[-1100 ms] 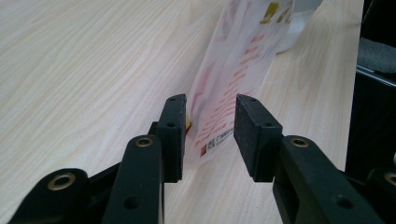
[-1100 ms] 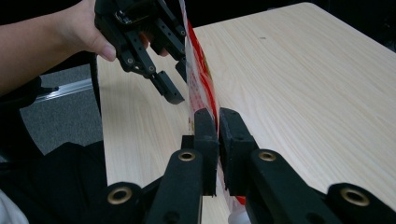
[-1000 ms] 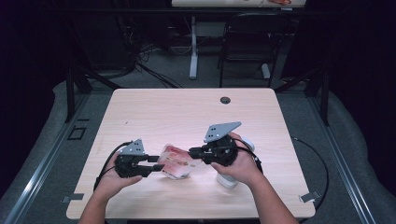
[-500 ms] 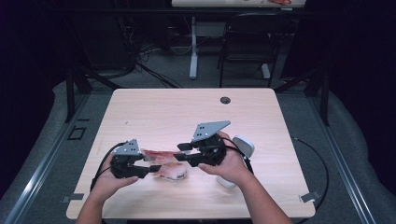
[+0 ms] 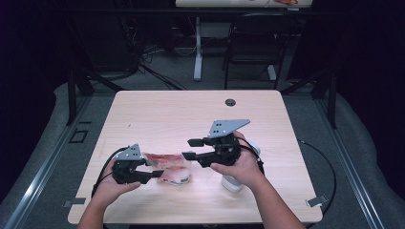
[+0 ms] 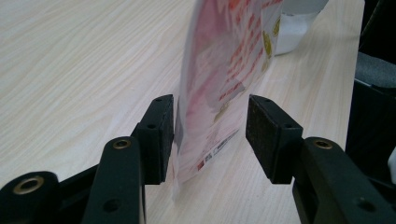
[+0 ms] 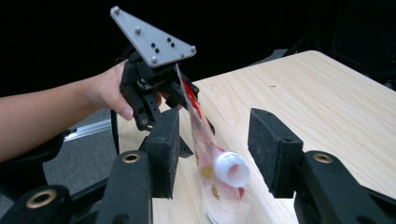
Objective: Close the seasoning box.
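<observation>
Black jaws of the left gripper (image 6: pixel 210 102) stand partly open around the bottom edge of the red-and-white pouch (image 6: pixel 219 65). One pad lies against the film and the other is clear of it, so this is a loose bracket and not a pinch. The right gripper (image 7: pixel 215 116) has its jaws spread wide and holds nothing. The pouch's white cap (image 7: pixel 231 169) sits between and just ahead of them, touching neither.

Half a second ago that right gripper was pressed in close to the pouch. Now it has drawn back and up a little, which I read as lining up for a fresh bite at the cap end, with the pouch left on edge on the desk (image 5: pixel 157 119) near its front left.

A white bottle (image 5: pixel 232 183) stands just behind the right hand (image 5: pixel 241 167), near enough for a wrist or trailing cable to knock it. A round hole (image 5: pixel 230 102) at the far edge is well apart, and nothing blocks the way to the cap.
</observation>
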The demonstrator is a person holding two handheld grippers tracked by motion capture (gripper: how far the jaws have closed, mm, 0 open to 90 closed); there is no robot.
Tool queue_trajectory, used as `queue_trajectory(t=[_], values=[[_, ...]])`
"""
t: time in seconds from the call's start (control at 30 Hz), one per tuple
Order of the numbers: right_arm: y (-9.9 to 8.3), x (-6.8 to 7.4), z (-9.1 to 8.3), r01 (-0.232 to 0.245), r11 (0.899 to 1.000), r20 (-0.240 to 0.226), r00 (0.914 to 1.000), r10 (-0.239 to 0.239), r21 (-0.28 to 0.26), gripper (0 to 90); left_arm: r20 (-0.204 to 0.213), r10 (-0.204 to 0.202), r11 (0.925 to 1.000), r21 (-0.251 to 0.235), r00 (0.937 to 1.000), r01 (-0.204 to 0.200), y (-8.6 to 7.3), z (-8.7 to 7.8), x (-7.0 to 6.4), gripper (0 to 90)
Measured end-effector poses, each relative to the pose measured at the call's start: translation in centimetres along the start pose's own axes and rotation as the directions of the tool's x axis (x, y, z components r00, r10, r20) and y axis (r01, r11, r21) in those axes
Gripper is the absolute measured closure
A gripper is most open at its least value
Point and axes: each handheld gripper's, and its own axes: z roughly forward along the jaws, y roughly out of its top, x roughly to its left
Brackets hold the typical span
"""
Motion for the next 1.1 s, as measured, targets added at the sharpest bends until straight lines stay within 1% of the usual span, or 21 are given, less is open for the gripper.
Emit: queue_trajectory(t=[0.1,0.23,0.33,0.43,0.5,0.53,0.57,0.6,0.63,0.67,0.7,0.73,0.8,0.83,0.93,1.0,1.03,1.1], values=[[-0.1,-0.3,-0.9,-0.006,1.0,0.018,0.9998,0.006,-0.011,51.8,-0.001,-0.004,1.0,-0.002,1.0,0.004,-0.1,-0.2,0.1,52.1],[-0.4,-0.8,-2.1,-0.013,1.0,0.064,0.9979,0.015,-0.021,50.5,-0.003,-0.006,0.9999,-0.008,1.0,0.006,-0.2,-0.6,0.1,51.4],[-0.8,-1.3,-3.1,-0.025,0.999,0.102,0.9944,0.028,-0.026,50.8,-0.012,-0.006,0.9999,-0.015,0.9999,0.006,-0.2,-1.1,0.2,51.4],[-1.2,-1.9,-4.1,-0.03,0.999,0.151,0.988,0.035,-0.039,54.0,-0.021,-0.013,0.9996,-0.025,0.9997,0.012,-0.3,-1.5,0.3,51.6],[-1.5,-2.4,-4.8,-0.034,0.998,0.196,0.9796,0.043,-0.05,57.8,-0.026,-0.019,0.9995,-0.026,0.9995,0.018,-0.5,-1.7,0.4,51.7],[-1.8,-3.0,-5.6,-0.05,0.997,0.221,0.9733,0.063,-0.064,62.4,-0.027,-0.018,0.9995,-0.026,0.9995,0.018,-0.5,-1.8,0.5,51.8],[-1.8,-3.0,-5.6,-0.05,0.997,0.221,0.9733,0.063,-0.064,62.4,-0.029,-0.019,0.9995,-0.026,0.9994,0.018,-0.6,-1.9,0.5,51.8],[-2.0,-3.2,-6.0,-0.06,0.996,0.235,0.9692,0.074,-0.067,64.7,-0.03,-0.02,0.9993,-0.032,0.9993,0.019,-0.6,-2.0,0.5,51.8],[-2.2,-3.5,-6.4,-0.062,0.996,0.26,0.9626,0.076,-0.064,67.5,-0.031,-0.02,0.9995,-0.026,0.9993,0.019,-0.6,-2.1,0.6,51.8],[-2.4,-3.8,-6.8,-0.067,0.996,0.282,0.9558,0.082,-0.061,68.9,-0.032,-0.024,0.9992,-0.033,0.9992,0.023,-0.7,-2.1,0.6,51.8],[-2.6,-4.1,-7.2,-0.077,0.995,0.296,0.9507,0.092,-0.062,71.9,-0.035,-0.023,0.9993,-0.032,0.9991,0.022,-0.7,-2.2,0.6,51.8],[-2.9,-4.3,-7.5,-0.092,0.993,0.312,0.9438,0.109,-0.07,75.0,-0.037,-0.026,0.9992,-0.032,0.999,0.025,-0.7,-2.2,0.6,51.8],[-3.3,-4.8,-8.2,-0.106,0.992,0.349,0.9286,0.125,-0.072,79.5,-0.037,-0.026,0.9992,-0.032,0.999,0.025,-0.7,-2.2,0.6,51.8],[-3.6,-5.1,-8.5,-0.115,0.99,0.361,0.9225,0.136,-0.079,82.0,-0.038,-0.025,0.9992,-0.03,0.999,0.024,-0.7,-2.2,0.6,51.8],[-4.6,-5.7,-9.4,-0.134,0.989,0.406,0.9013,0.15,-0.068,88.5,-0.038,-0.024,0.9994,-0.025,0.999,0.023,-0.7,-2.1,0.6,51.8],[-5.3,-6.0,-10.0,-0.153,0.986,0.43,0.887,0.168,-0.068,90.0,-0.039,-0.023,0.9995,-0.022,0.999,0.022,-0.7,-2.1,0.6,51.8],[-5.7,-6.2,-10.2,-0.162,0.984,0.435,0.8824,0.179,-0.075,90.0,-0.04,-0.023,0.9995,-0.021,0.999,0.022,-0.7,-2.1,0.6,51.8],[-6.5,-6.5,-10.7,-0.183,0.981,0.444,0.8745,0.195,-0.072,90.0,-0.041,-0.023,0.9995,-0.021,0.9989,0.023,-0.7,-2.1,0.6,51.7]])
